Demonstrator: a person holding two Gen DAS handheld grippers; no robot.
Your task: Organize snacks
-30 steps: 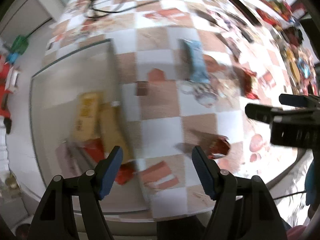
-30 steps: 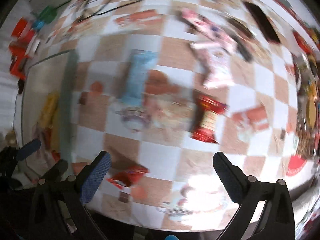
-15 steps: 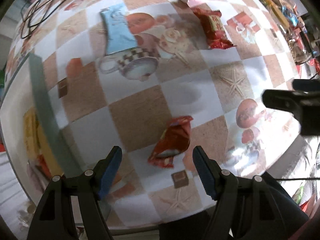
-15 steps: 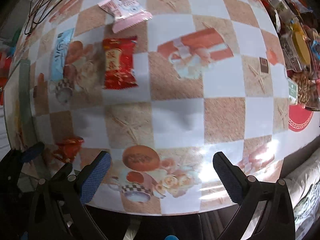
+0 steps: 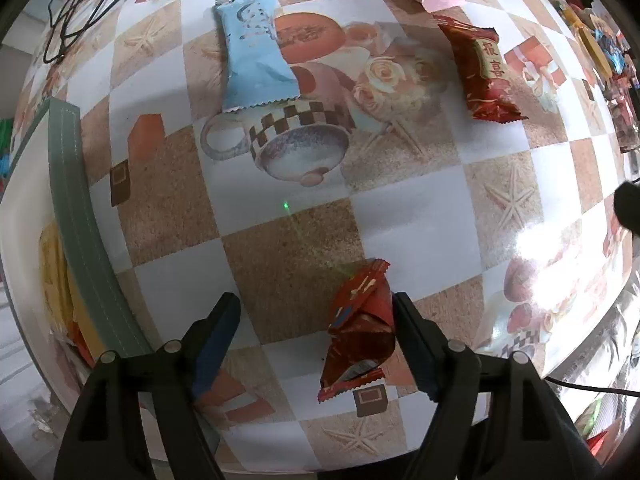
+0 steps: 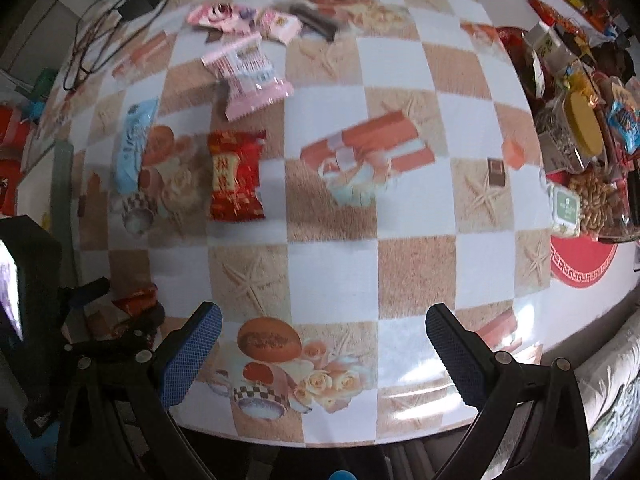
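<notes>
My left gripper (image 5: 316,316) is open and low over the table, with a small crumpled red snack packet (image 5: 360,320) between its fingers, lying against the right finger (image 5: 412,332). That packet also shows in the right wrist view (image 6: 136,300) beside the left gripper (image 6: 108,312). A light blue packet (image 5: 254,52) (image 6: 132,148) and a red packet with gold print (image 5: 484,72) (image 6: 234,176) lie farther out. Pink packets (image 6: 248,72) lie beyond them. My right gripper (image 6: 320,344) is open and empty above the table's near edge.
A grey-green rimmed bin (image 5: 76,232) at the left holds yellow and red packets (image 5: 56,276). Cables and a charger (image 6: 132,4) lie at the far left. Jars, bags and nuts (image 6: 580,140) crowd the right side, by a red mat (image 6: 580,260).
My left gripper has moved forward and down, so the small red packet now lies between its fingers, against the right one. My right gripper has drawn back and tilted, showing more of the far table.
</notes>
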